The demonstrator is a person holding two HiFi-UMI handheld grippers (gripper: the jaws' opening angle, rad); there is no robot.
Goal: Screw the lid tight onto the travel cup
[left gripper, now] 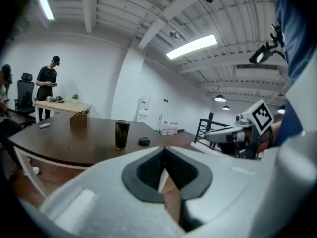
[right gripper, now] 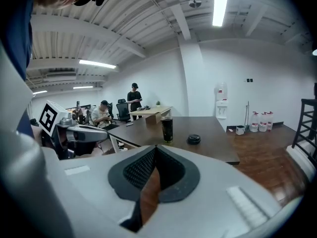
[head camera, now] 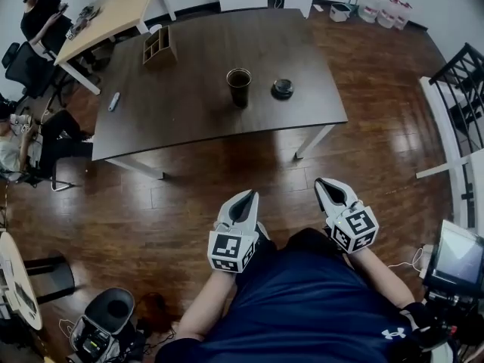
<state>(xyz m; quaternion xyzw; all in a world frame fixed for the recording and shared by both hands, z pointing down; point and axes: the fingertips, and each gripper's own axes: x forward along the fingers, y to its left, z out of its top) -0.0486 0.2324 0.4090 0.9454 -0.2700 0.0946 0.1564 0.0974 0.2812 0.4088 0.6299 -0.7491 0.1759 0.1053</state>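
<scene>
Left claw (head camera: 246,195) and right claw (head camera: 327,183) closed, empty, travel cup (head camera: 239,86), lid (head camera: 282,88) well ahead

Dark brown table (head camera: 197,104) at twelve o'clock, bearing a black, amber-tinged travel cup (head camera: 239,86) and black lid (head camera: 282,89). Light tan desk (head camera: 113,13) at eleven o'clock. Reddish-brown planked floor (head camera: 181,203). Pale grey left gripper (head camera: 243,201) and right gripper (head camera: 333,189), black-lined, with black-and-white square markers. Navy shirt (head camera: 302,301) at six o'clock.

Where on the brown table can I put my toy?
The near edge of the table in front of the cup and lid is bare. So is the stretch between wooden box and cup. Tightest is between cup and lid.
</scene>
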